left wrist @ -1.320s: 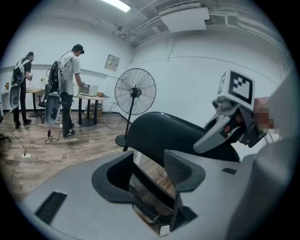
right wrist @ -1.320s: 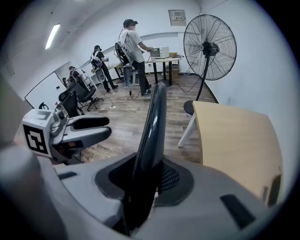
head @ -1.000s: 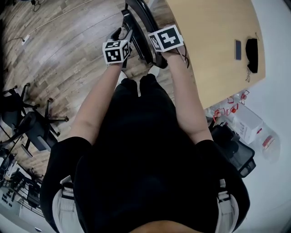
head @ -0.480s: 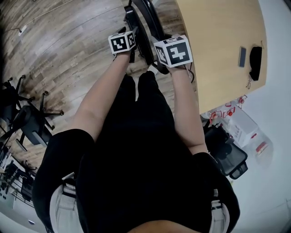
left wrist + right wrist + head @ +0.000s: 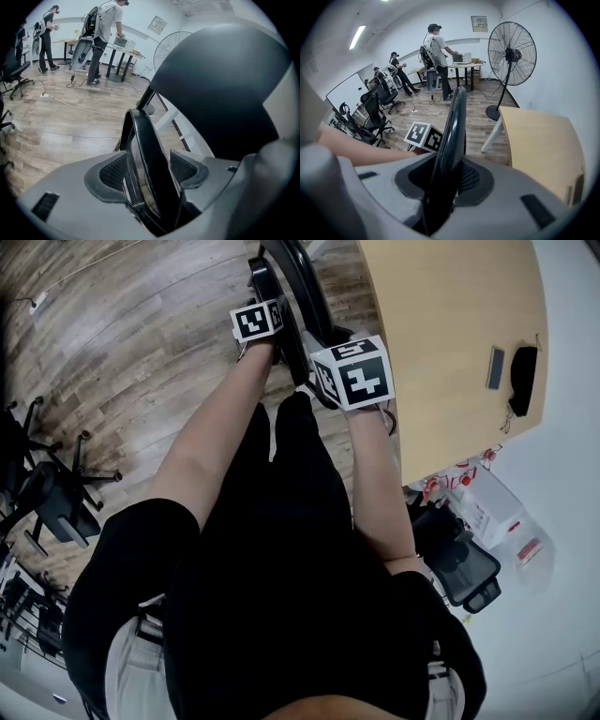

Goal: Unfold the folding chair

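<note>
The folded black chair (image 5: 292,282) stands on the wooden floor just in front of the person's legs. My left gripper (image 5: 256,322) is low on its left side. In the left gripper view the chair's black seat panel (image 5: 149,150) runs between the jaws of the left gripper (image 5: 147,173), which are opening, and I see no pad pressing on it. My right gripper (image 5: 349,373) is higher and nearer. In the right gripper view the right gripper (image 5: 443,180) is shut on the curved black frame bar (image 5: 455,122). The left gripper's marker cube (image 5: 423,136) shows beside that bar.
A light wooden table (image 5: 441,324) stands close on the right, with a phone (image 5: 495,367) and a dark object on it. Black office chairs (image 5: 52,493) are at the left. A standing fan (image 5: 511,51), several people (image 5: 436,51) and a floor cable (image 5: 70,105) are further off.
My left gripper has gone down and away along the chair, so it now sits lower than the right one. The right gripper keeps its hold on the frame bar.
</note>
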`<action>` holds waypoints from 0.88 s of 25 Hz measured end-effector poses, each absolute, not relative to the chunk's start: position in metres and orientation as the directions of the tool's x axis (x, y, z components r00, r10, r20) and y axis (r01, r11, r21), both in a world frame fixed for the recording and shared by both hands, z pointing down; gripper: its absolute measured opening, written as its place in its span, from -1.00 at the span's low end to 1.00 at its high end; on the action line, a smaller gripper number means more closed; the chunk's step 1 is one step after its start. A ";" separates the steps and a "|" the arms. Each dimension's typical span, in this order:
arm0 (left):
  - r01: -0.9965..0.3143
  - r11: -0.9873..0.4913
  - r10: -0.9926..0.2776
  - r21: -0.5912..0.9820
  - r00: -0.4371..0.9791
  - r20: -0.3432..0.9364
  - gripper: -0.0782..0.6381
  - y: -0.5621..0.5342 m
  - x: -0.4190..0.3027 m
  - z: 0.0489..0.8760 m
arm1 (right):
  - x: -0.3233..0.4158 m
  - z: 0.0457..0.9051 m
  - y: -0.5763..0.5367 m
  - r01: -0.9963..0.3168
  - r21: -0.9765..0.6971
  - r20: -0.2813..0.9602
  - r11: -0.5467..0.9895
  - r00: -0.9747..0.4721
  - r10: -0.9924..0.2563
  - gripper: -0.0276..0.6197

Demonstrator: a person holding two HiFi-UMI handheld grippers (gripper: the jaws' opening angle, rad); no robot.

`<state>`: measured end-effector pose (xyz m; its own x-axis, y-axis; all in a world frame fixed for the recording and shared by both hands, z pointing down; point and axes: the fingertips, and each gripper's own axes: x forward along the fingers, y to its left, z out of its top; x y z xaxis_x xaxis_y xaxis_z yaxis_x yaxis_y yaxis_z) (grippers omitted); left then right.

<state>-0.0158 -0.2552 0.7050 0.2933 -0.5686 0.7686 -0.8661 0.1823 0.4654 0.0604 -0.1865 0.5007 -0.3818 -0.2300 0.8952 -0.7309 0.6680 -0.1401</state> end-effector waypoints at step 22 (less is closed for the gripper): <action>-0.857 0.243 -0.532 0.454 0.273 0.801 -0.27 -0.259 -0.001 0.717 | 0.065 0.501 -0.188 -0.716 -0.169 0.882 0.677 -0.417 -0.221 -0.60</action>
